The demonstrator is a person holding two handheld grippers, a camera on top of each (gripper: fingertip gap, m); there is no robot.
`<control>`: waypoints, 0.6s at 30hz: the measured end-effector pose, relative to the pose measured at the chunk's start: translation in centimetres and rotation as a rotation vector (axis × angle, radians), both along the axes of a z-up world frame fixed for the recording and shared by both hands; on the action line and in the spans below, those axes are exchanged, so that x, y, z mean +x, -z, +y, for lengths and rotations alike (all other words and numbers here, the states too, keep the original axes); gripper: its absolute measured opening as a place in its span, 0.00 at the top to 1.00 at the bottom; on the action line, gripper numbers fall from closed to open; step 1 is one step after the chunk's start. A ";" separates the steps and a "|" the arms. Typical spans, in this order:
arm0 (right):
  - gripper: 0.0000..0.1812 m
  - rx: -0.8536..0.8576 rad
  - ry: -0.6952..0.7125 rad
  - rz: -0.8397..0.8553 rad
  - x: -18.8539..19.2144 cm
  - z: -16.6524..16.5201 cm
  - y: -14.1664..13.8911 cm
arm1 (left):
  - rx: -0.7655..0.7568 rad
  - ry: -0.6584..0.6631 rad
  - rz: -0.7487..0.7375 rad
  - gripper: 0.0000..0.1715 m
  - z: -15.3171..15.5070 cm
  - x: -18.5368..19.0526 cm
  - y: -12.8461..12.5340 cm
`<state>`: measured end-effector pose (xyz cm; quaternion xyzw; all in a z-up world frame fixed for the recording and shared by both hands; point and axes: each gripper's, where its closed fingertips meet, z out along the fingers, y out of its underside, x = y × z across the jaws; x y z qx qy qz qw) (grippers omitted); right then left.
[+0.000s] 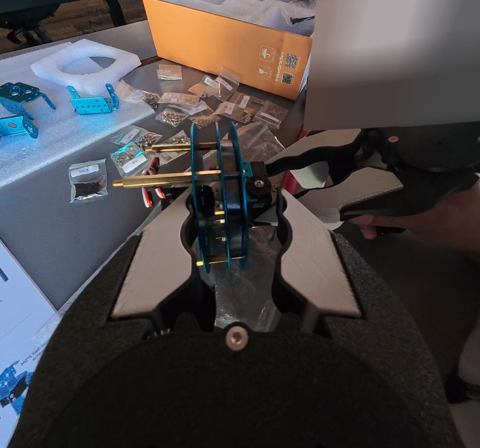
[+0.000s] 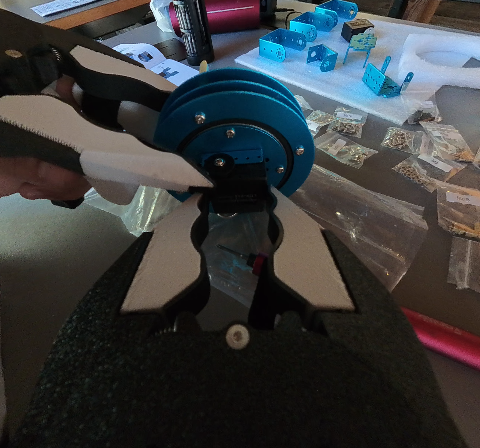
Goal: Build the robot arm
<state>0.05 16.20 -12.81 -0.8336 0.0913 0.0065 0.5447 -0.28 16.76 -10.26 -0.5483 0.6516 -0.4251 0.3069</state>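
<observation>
A blue disc assembly [image 1: 220, 202] of three round plates joined by brass standoffs [image 1: 155, 179] is held in the air between both grippers. A black servo [image 2: 237, 189] sits on its front plate [image 2: 233, 134]. My left gripper [image 1: 235, 202] is shut across the plate stack, one finger on the back plate and one by the servo; it also shows in the right wrist view [image 2: 181, 144]. My right gripper [image 2: 236, 194] is shut on the servo; it enters the left wrist view [image 1: 270, 176] from the right. Red and white servo wires [image 1: 153, 194] hang behind.
Below lie several clear bags of screws [image 1: 181, 98] and a large empty bag [image 2: 358, 217]. Blue brackets [image 2: 283, 43] rest on a white foam sheet [image 2: 337, 82]. An orange box [image 1: 220, 41] stands behind. A red cylinder [image 2: 231, 12], a black bit holder [image 2: 189, 15] and a red-collared screwdriver [image 2: 246, 257] are nearby. The tips of both grippers are at nearly the same place.
</observation>
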 end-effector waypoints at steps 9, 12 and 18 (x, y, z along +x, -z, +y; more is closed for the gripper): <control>0.77 0.004 -0.025 -0.005 -0.3 0.0 0.0 | 0.032 -0.085 0.031 0.57 0.3 0.0 0.2; 0.77 0.004 -0.029 -0.005 -0.3 0.1 0.0 | 0.105 -0.101 0.031 0.62 0.6 0.0 0.2; 0.77 0.006 -0.032 -0.005 -0.4 0.1 0.0 | 0.142 -0.086 0.046 0.63 0.6 -0.1 0.2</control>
